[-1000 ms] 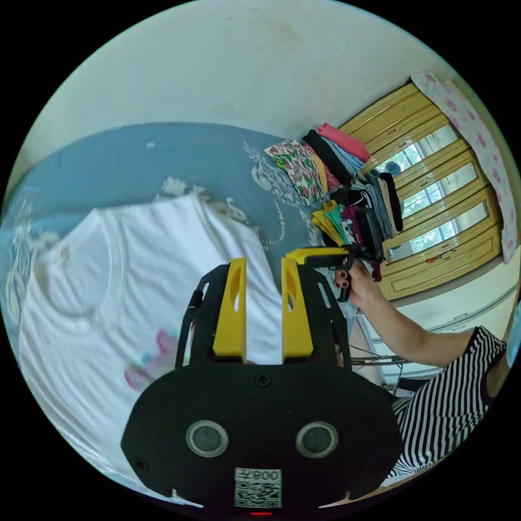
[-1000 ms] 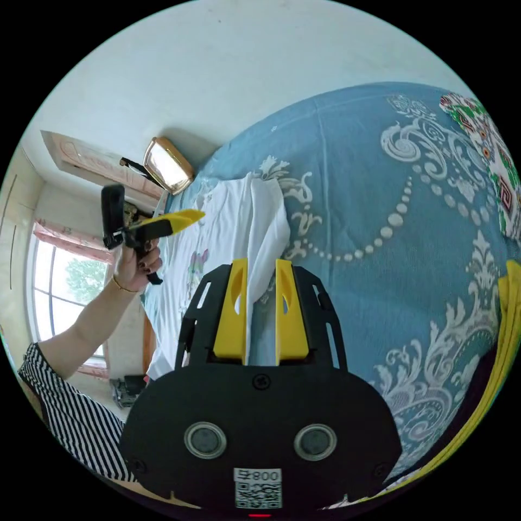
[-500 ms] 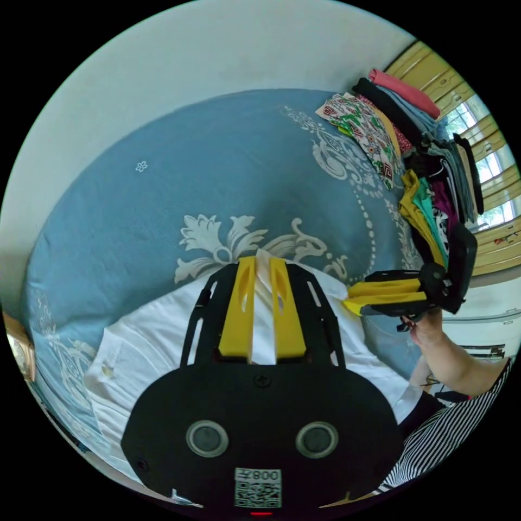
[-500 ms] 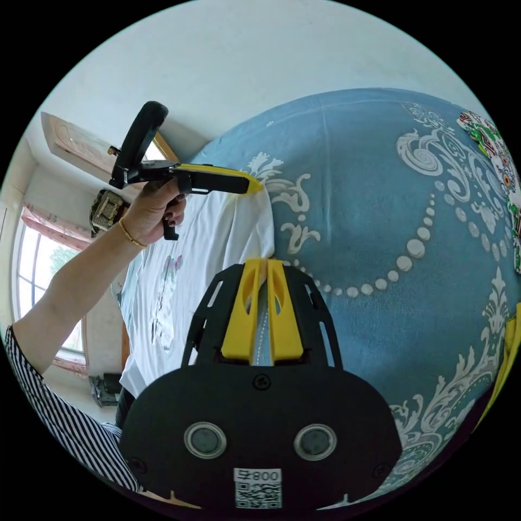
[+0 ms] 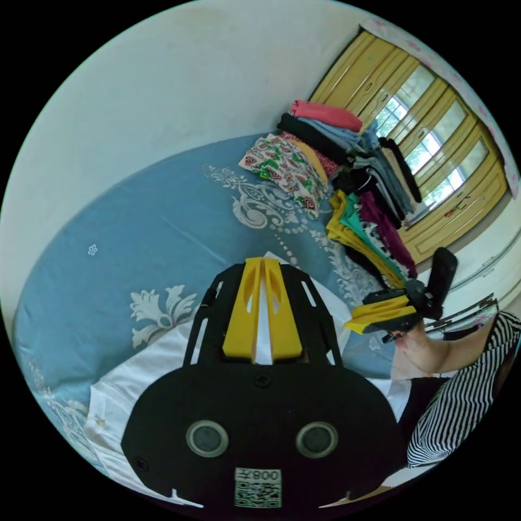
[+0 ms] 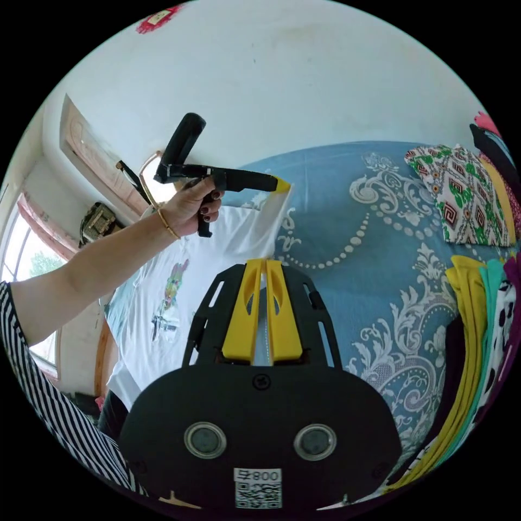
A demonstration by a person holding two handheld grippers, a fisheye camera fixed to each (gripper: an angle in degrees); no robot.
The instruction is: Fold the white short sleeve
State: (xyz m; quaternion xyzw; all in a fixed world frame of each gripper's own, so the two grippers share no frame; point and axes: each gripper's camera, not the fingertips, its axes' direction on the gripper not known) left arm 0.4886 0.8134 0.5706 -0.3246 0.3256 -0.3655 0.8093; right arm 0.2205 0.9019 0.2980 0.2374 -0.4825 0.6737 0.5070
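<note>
Two tools clamped on the white short sleeve [image 6: 163,304]: left tool [image 5: 262,266] and right tool [image 6: 264,267] each pinch its edge w/ jaws closed. Shirt lies on the blue bed [image 5: 141,217]. Stacked clothes [image 5: 358,184] crowd far edge; bedspread between is bare.

My left gripper [image 5: 262,266]: yellow fingers [image 5: 243,309] pressed nearly together, a strip of white cloth pinched between. My right gripper [image 6: 264,268]: fingers likewise closed on white fabric. My left hand [image 6: 191,206] wraps its handle, forearm bare and extended; my right hand [image 5: 415,344] grips its handle low.
</note>
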